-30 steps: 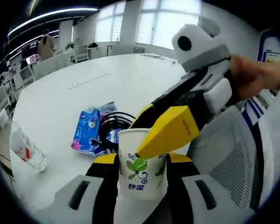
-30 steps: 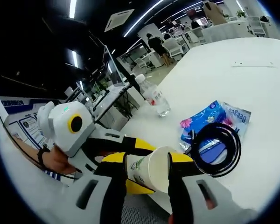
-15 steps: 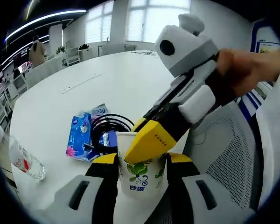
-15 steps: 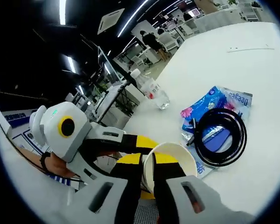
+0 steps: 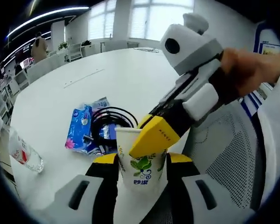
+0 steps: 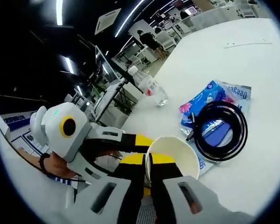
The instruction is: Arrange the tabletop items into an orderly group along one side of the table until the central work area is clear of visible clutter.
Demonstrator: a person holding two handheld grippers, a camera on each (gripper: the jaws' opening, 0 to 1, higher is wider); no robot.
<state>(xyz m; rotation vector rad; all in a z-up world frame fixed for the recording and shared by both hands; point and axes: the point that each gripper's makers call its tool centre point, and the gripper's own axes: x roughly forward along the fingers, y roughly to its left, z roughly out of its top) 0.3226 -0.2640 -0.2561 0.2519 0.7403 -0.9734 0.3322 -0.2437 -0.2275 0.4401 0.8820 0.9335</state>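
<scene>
Paper cup (image 5: 141, 161) with green leaf print and 2 blue Chinese characters, clamped by left hand-held gripper (image 5: 141, 164) at near counter (image 5: 130, 74) edge; base hidden. Right hand-held gripper (image 6: 150, 173) pinching cup rim, covering its top in left gripper view. Beyond: black cable coil (image 6: 220, 130) overlapping blue tissue pack (image 5: 80, 130), print unreadable; water bottle (image 5: 22, 153) far left, partly cut off

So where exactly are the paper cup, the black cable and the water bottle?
paper cup (image 5: 141, 163), left gripper view, printed side wall.
black cable (image 6: 222, 130), right gripper view, coil's lower loop.
water bottle (image 5: 21, 153), left gripper view, labelled body.
</scene>
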